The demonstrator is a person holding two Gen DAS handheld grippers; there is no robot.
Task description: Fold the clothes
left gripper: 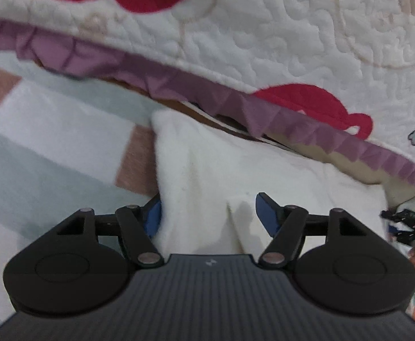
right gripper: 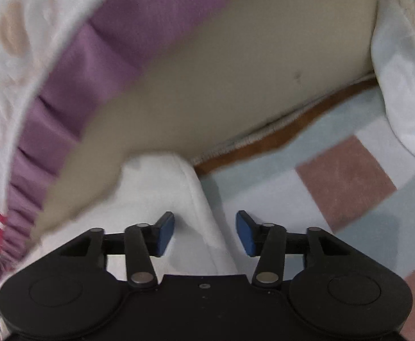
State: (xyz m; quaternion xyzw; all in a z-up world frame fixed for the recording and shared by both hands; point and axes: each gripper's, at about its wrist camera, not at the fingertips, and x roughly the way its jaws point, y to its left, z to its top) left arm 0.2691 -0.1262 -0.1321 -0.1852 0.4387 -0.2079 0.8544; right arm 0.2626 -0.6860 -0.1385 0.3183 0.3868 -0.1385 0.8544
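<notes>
A white fleece garment lies on the checked rug at the foot of a bed. In the left wrist view my left gripper stands wide over it, with a raised fold of the cloth between the blue pads. The left pad sits at the garment's left edge and the right pad stands apart from the fold. In the right wrist view the garment's seamed edge runs between the spread pads of my right gripper, neither pad pressing on it. The right gripper also shows at the far right of the left wrist view.
A quilted white bedspread with red shapes and a purple ruffle hangs over the beige bed side. The rug has pale blue, white and dusty pink squares. Another pale printed cloth hangs at the right.
</notes>
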